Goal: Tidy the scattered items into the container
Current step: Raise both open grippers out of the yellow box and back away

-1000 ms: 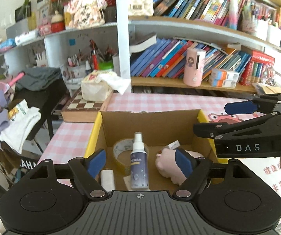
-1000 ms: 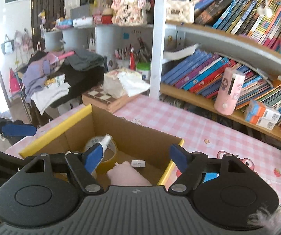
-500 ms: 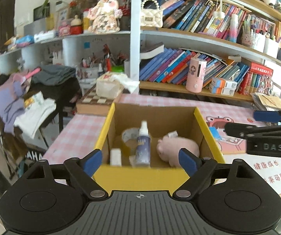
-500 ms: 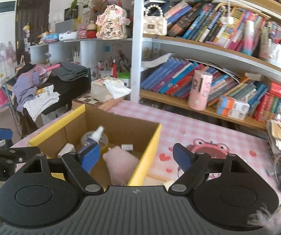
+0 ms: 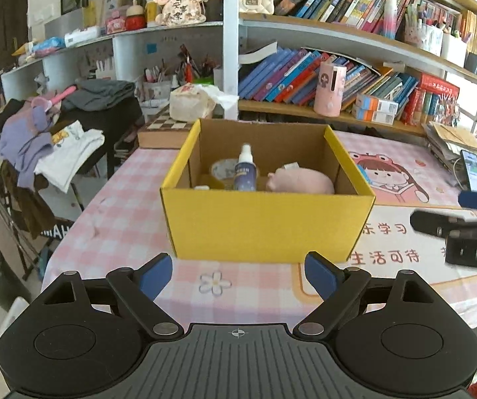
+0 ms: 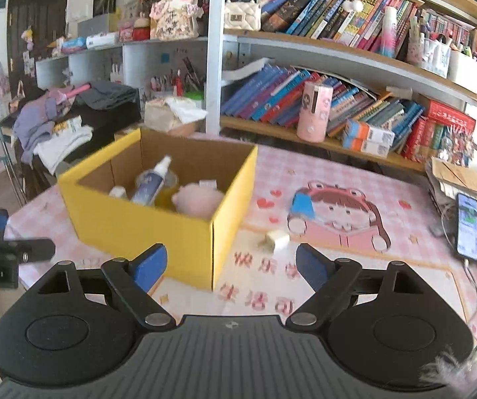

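Our left gripper [image 5: 238,276] has its blue-padded fingers [image 5: 155,274] spread wide with nothing between them, only pink checked cloth below. Our right gripper [image 6: 230,267] is opening its jaws at this moment, and the frames show nothing caught in them either; the near corner of the yellow box [image 6: 158,226] simply lies beyond the gap. We judge both hands are empty because their loads are already set down, and the jaws stand apart so the next pick needs no pause.

Just past the left fingertips the box faces us square on, its open top letting us see in. A spray bottle [image 5: 245,168] stands upright near the middle, leaning little because a roll of tape [image 5: 220,169] sits just behind and beside it. A pink plush pig [image 5: 301,181] fills the right side, lying low so it keeps clear of the rim. A small white item [image 5: 202,187] peeks up at the near left wall; what it is we cannot tell.

Outward on the table [image 6: 354,276], the right wrist view shows a small pale block [image 6: 276,241] lying loose on the printed mat, near the box's right wall and just ahead of our right fingers. We judge it the one piece not yet tidied, and the right gripper, facing it with widening jaws, is the better placed to take it. A phone [image 6: 468,224] lies at the far right edge, well apart from the box.
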A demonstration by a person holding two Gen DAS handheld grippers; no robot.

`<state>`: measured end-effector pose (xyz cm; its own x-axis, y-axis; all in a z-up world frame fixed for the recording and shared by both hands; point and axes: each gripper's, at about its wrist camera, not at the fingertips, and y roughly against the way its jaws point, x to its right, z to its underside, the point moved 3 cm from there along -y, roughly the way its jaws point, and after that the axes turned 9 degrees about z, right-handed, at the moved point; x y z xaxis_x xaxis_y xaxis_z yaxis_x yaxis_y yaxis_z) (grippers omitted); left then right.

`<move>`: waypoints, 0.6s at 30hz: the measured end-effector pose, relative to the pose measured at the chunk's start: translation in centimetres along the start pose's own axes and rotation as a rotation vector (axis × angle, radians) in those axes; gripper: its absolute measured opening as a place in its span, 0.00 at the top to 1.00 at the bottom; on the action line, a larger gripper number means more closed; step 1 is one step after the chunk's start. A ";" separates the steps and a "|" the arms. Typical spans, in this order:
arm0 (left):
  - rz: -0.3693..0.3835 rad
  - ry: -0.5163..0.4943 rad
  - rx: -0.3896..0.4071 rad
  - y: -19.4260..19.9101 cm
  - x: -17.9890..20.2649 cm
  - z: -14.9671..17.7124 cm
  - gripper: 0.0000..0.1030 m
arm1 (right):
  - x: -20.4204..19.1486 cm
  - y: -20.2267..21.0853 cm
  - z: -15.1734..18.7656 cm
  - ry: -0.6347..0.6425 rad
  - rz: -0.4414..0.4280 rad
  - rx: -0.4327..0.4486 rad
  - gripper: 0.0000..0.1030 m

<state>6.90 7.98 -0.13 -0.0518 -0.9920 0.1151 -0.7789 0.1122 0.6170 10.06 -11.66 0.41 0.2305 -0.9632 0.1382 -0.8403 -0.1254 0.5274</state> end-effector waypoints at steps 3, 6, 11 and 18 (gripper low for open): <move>0.004 -0.001 -0.018 0.3 0.2 1.1 0.11 | -0.9 0.6 1.8 0.013 -0.003 -0.045 0.16; 0.013 -0.014 -0.055 0.2 0.6 2.2 0.11 | -1.9 1.0 2.8 0.053 -0.025 -0.082 0.16; 0.041 -0.059 -0.097 0.1 1.6 3.4 0.11 | -2.5 1.6 3.5 0.074 -0.023 -0.097 0.13; 0.074 -0.062 -0.115 0.4 2.2 4.3 0.10 | -2.1 2.6 4.4 0.066 0.005 -0.120 0.13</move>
<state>3.74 5.59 -3.00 -0.1474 -0.9821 0.1171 -0.6953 0.1871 0.6940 5.25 -11.06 -2.25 0.2611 -0.9456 0.1941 -0.7781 -0.0872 0.6220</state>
